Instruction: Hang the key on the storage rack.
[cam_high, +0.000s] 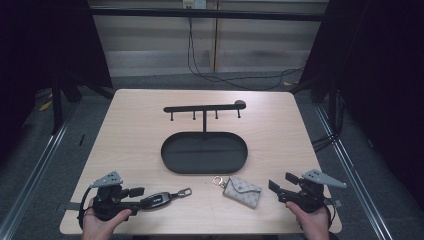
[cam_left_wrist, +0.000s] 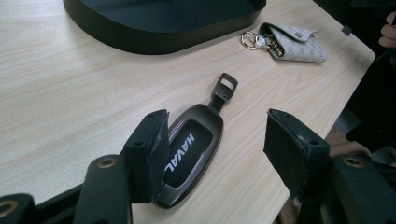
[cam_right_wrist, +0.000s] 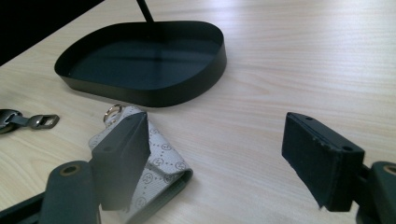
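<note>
Recording lab setup: pale wooden table (cam_high: 135, 130) ringed by black curtains (cam_high: 380, 75), metal floor rails (cam_high: 30, 170), loose cables (cam_high: 220, 77) trailing along bare wall panels (cam_high: 150, 45).

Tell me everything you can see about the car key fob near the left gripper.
The car key fob is a dark, elongated oval with a metallic grey rim, a glossy black face lettered HAVAL, and a short strap ending in a metal loop. It lies flat on the table, between the open jaws of the left gripper, unclamped.
</note>
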